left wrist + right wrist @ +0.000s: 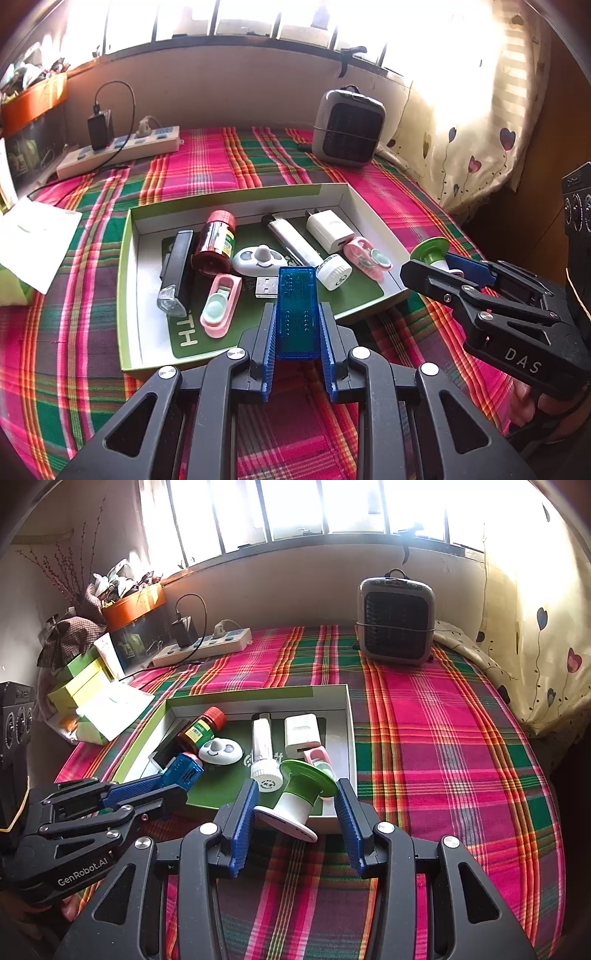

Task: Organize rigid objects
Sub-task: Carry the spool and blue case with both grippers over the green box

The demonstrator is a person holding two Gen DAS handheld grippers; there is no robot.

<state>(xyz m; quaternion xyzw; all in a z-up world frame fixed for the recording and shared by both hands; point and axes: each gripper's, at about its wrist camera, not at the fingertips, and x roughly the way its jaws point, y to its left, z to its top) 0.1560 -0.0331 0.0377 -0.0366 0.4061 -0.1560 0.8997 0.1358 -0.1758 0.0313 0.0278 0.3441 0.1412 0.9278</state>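
Note:
A shallow open box [127,266] with a green mat lies on the plaid bed; it also shows in the right wrist view [351,716]. In it lie a brown bottle with a red cap [214,240], a black bike light [177,273], pink lens cases [220,304], a white charger [330,229] and a lighter [290,240]. My left gripper [297,317] is shut on a blue translucent USB device [297,310] over the box's near edge. My right gripper [295,801] is shut on a green-and-white spool-shaped object [301,794] at the box's near right corner.
A grey fan heater [395,620] stands at the back of the bed. A power strip with a plugged charger [118,147] lies at the back left. White paper and green boxes [99,709] sit at the left edge. A curtain [535,627] hangs on the right.

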